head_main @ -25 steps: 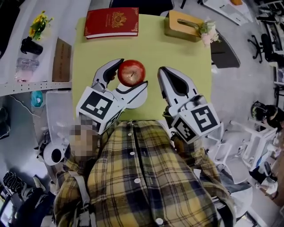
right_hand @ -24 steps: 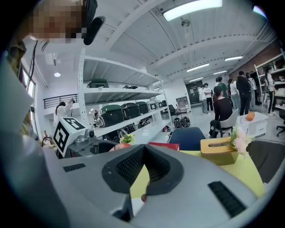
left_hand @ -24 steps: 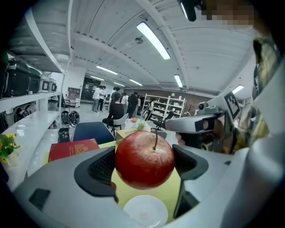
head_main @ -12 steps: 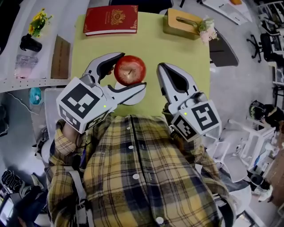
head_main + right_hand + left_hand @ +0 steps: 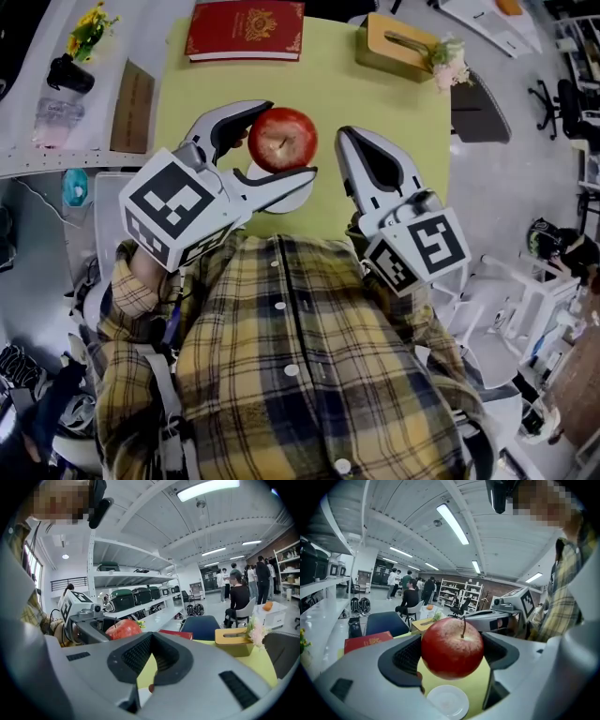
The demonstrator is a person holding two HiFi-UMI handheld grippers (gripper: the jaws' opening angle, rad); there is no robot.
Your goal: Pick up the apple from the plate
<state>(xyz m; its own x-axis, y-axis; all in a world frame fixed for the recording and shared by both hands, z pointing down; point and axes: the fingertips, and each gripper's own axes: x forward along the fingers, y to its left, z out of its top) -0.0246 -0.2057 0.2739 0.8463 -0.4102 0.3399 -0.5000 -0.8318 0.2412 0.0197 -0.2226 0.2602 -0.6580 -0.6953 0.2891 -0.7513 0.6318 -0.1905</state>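
A red apple (image 5: 282,139) hangs in the air above a small white plate (image 5: 292,199) on the yellow-green table (image 5: 375,103). My left gripper (image 5: 287,141) is shut on the apple, one jaw on each side. In the left gripper view the apple (image 5: 452,647) fills the gap between the dark pads, stem up, with the bare plate (image 5: 447,702) below it. My right gripper (image 5: 343,139) hovers just right of the apple, jaws shut on nothing. The right gripper view shows the apple (image 5: 123,629) off to the left, held in the other gripper.
A red book (image 5: 246,30) lies at the table's far left edge. A wooden tissue box (image 5: 398,42) with a flower sprig (image 5: 450,58) stands at the far right. A white shelf with a black pot of yellow flowers (image 5: 73,67) runs along the left.
My left gripper has risen with the apple, lifting it off the plate and a little away from me. The right gripper has barely moved.
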